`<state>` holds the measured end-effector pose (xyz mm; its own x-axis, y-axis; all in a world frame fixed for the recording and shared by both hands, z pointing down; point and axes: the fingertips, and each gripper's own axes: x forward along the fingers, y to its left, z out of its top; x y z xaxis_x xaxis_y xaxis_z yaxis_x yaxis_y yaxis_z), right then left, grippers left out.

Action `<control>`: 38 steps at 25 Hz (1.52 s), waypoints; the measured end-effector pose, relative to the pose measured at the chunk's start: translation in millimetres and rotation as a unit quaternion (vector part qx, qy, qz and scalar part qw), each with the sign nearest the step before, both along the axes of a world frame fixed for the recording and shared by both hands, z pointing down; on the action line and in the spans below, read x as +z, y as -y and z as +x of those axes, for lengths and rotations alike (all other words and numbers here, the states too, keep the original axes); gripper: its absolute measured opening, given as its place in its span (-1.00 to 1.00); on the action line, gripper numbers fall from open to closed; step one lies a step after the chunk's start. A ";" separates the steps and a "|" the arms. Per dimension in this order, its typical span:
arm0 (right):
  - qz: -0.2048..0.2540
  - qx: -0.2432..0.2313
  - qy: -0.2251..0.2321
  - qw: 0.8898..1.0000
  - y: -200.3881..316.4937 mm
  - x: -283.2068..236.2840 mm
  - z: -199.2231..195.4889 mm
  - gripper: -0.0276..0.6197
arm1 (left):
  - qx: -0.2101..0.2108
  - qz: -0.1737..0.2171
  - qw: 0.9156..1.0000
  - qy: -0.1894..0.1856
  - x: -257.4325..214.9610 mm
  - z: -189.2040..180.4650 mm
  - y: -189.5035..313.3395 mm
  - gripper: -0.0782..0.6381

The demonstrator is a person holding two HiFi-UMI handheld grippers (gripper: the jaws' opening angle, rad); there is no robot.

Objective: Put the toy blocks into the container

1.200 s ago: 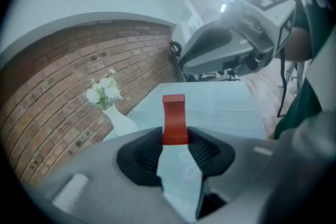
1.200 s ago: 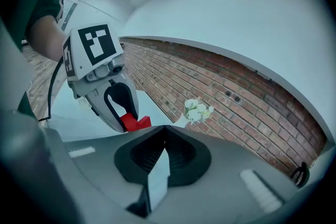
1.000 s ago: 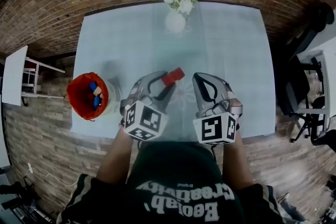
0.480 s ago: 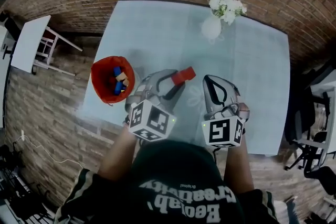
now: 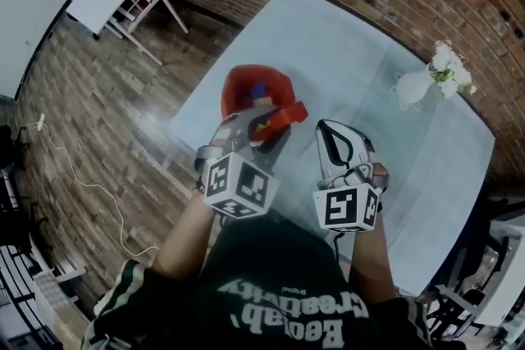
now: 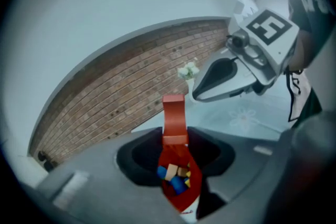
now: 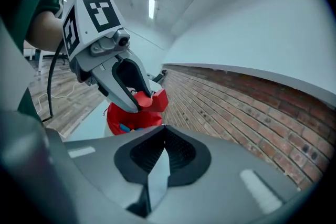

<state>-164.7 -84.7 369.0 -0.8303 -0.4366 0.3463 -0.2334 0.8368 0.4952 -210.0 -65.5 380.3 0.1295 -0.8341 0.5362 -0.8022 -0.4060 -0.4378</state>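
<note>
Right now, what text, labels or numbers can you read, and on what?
"Reolab Creativity", upside down, spelling uncertain: white print on the person's dark shirt.
Smaller print near it: too blurred to read.
White label low on the red fabric container: too small to read.
Marker cubes on the left hand-held gripper and right hand-held gripper: black-and-white patterns, no words.

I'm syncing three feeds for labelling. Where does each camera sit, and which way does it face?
Head view: on the head, facing steeply down at the table, container, left gripper and right gripper; forearms and shirt show.
Left gripper view: on the left gripper, facing along its jaws, shut on a block, toward the container; the right gripper shows.
Right gripper view: on the right gripper, facing along its shut jaws toward the left gripper.
Shared: all show block and container.
</note>
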 end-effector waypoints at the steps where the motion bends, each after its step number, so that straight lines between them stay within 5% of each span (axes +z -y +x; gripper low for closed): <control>1: 0.001 -0.011 -0.003 1.000 -5.1 0.7 -10.3 -0.90 | -0.012 -0.006 1.000 0.002 3.1 -10.9 -4.6 -0.37; 9: -0.001 -0.031 -0.017 0.999 -18.9 6.6 -43.6 -0.90 | -0.065 -0.041 0.997 0.007 23.8 -59.5 -19.9 -0.37; 14: -0.003 -0.018 -0.020 1.000 -11.1 8.8 -42.2 -0.90 | -0.087 -0.022 0.996 0.004 22.5 -72.3 -9.1 -0.36; 16: -0.003 -0.016 -0.020 1.000 -7.1 9.5 -40.2 -0.90 | -0.099 -0.012 0.995 -0.011 20.2 -75.6 -2.7 0.24; 24: -0.005 0.003 -0.015 1.000 8.4 8.7 -34.3 -0.90 | -0.069 -0.037 0.997 -0.025 32.9 -64.6 7.6 0.33; 26: -0.007 0.007 -0.013 1.000 11.7 8.2 -32.3 -0.90 | -0.064 -0.037 0.997 -0.023 32.6 -61.7 8.9 0.11; 28: -0.008 0.010 -0.010 1.000 12.4 7.6 -31.3 -0.90 | -0.066 -0.016 0.998 -0.010 24.9 -63.1 9.1 -0.78; 38: -0.040 0.035 0.017 0.998 11.3 -6.6 -8.3 -0.90 | 0.042 0.059 0.997 -0.031 -22.8 -7.4 23.5 -0.78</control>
